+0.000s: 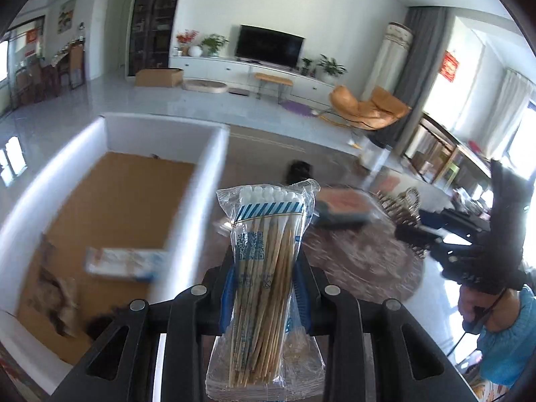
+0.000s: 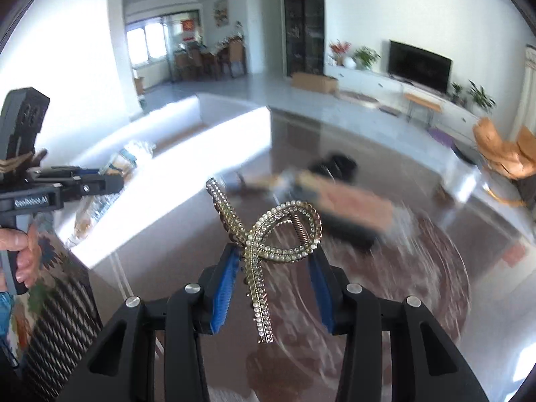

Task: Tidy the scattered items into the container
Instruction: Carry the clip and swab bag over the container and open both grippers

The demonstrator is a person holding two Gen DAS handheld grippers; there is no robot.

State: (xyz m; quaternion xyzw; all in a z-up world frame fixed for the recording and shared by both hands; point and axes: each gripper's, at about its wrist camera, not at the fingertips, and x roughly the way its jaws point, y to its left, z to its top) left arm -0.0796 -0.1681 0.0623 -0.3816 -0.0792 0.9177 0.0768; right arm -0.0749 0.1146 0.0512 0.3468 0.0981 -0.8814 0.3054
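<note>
My left gripper (image 1: pixel 264 288) is shut on a clear bag of cotton swabs (image 1: pixel 268 268) with wooden sticks, held upright just right of the white box (image 1: pixel 207 181) with a cardboard floor. A small white packet (image 1: pixel 124 263) lies inside the box. My right gripper (image 2: pixel 273 268) is shut on a rhinestone hair clip (image 2: pixel 268 244) shaped like a loop, held above the dark table. In the right wrist view the white box (image 2: pixel 187 167) is to the left, with the left gripper (image 2: pixel 83 184) over it. The right gripper (image 1: pixel 435 238) also shows in the left wrist view.
A flat pink-and-dark box (image 2: pixel 351 207) and a black object (image 2: pixel 335 164) lie on the glossy table ahead. A round patterned mat (image 1: pixel 365 261) covers part of the table. A patterned cushion (image 2: pixel 57 301) is at the lower left of the right wrist view.
</note>
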